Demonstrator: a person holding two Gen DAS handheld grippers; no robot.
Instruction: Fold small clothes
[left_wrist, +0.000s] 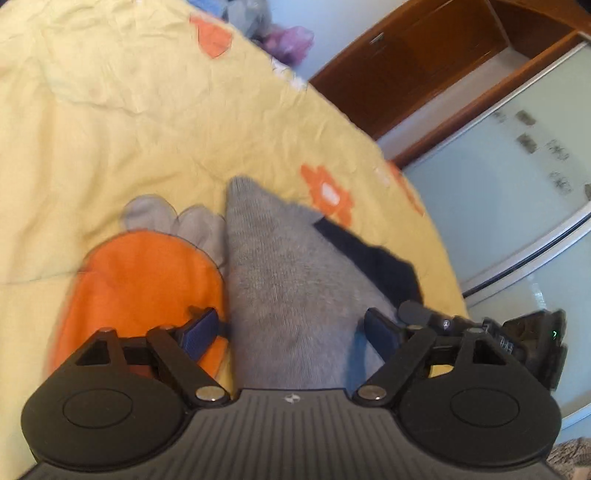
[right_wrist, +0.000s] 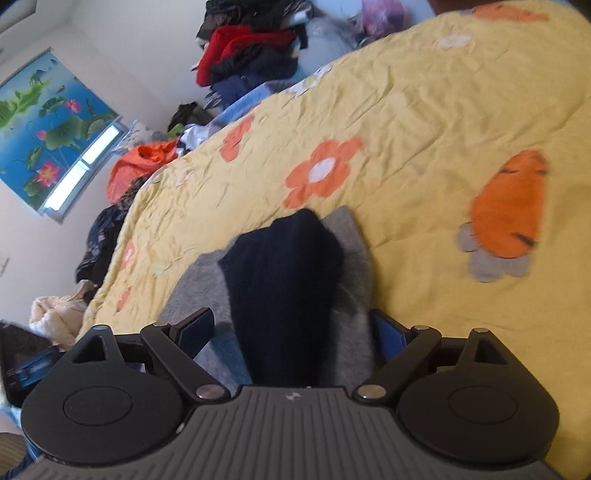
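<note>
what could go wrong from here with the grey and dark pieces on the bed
1. The dark navy knit piece lies askew on the grey knit garment; a careless regrasp could drag it off.
2. Both the left tongs and the right tongs stand open around the cloth, so closing now may pinch both layers instead of one.
3. The crinkled yellow quilt with orange flowers could be caught along with the cloth.

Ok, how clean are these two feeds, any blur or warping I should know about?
Left wrist view: motion smear on the grey garment and yellow bedspread; wardrobe lines bow from the fisheye. Right wrist view: the dark garment is soft and shows little detail, the orange patch streaks, and the window is blown out.
</note>
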